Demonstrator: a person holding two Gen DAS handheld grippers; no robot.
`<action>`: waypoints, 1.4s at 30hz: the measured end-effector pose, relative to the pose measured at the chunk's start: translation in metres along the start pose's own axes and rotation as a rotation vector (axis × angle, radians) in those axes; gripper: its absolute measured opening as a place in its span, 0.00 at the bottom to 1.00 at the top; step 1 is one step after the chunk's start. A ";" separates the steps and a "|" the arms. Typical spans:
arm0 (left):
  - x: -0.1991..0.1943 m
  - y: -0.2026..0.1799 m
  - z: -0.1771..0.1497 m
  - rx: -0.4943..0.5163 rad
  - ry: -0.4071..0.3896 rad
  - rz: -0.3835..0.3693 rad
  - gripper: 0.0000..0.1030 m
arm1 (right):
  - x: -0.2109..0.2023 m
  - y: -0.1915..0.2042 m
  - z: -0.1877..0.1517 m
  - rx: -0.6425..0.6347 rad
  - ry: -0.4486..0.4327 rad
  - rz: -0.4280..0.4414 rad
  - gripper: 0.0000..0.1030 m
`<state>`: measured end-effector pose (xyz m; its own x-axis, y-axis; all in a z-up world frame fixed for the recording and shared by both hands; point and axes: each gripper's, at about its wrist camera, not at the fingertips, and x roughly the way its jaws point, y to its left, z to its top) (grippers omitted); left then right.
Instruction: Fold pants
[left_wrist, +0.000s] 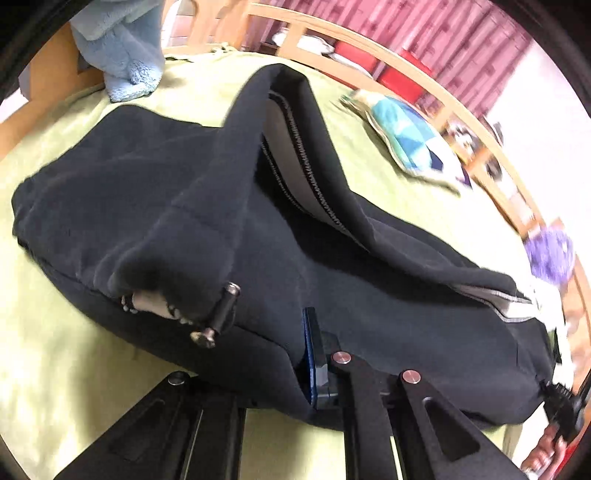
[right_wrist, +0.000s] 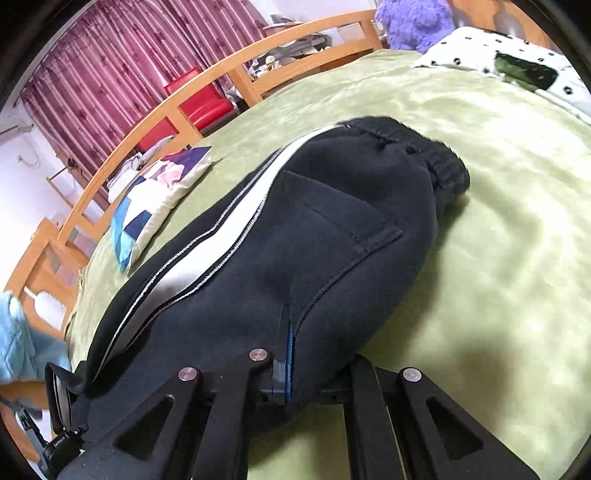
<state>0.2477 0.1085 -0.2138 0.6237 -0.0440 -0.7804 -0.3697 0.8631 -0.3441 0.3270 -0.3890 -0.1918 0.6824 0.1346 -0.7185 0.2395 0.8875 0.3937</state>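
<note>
Pants (left_wrist: 155, 206), black with a white side stripe (right_wrist: 236, 225), lie lengthwise on the green bed (right_wrist: 498, 229), filling the middle of both views; elastic waistband (right_wrist: 439, 166) sits at upper right of the right wrist view. Left gripper (left_wrist: 314, 354), bottom centre of its view, is pressed together and pinching the near edge of the cloth; the fabric bunches over the blue pad and drapes away from it. Right gripper (right_wrist: 286, 362), bottom centre of its view, is likewise clamped on the near edge, with dark cloth wrapped over the pad. Both pinch the same long edge at separate points, presumably so the edge comes up as one straight line and the fold lands even. In the left wrist view a ridge of cloth stands up from the bed toward upper centre, stripe showing inside it, which reads as the layer being carried over rather than lying flat. Judged step: lengthwise fold in hand, not finished. Around it: patchwork cushion (right_wrist: 155, 199) beside the pants, near the wooden rail (right_wrist: 207, 92); blue towel (left_wrist: 122, 48) upper left of the left view, well apart.
</note>
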 end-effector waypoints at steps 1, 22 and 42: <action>-0.012 -0.001 -0.016 0.005 0.012 -0.004 0.10 | -0.016 -0.009 -0.008 -0.006 0.001 -0.010 0.05; -0.142 0.038 -0.155 0.098 0.149 -0.133 0.33 | -0.208 -0.112 -0.137 -0.103 0.008 -0.202 0.33; -0.200 0.149 -0.122 0.063 -0.087 0.026 0.57 | -0.226 0.021 -0.170 -0.261 -0.095 -0.025 0.42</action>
<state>-0.0164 0.1844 -0.1732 0.6730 0.0208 -0.7393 -0.3447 0.8933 -0.2886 0.0608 -0.3264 -0.1189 0.7433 0.0800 -0.6642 0.0796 0.9752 0.2066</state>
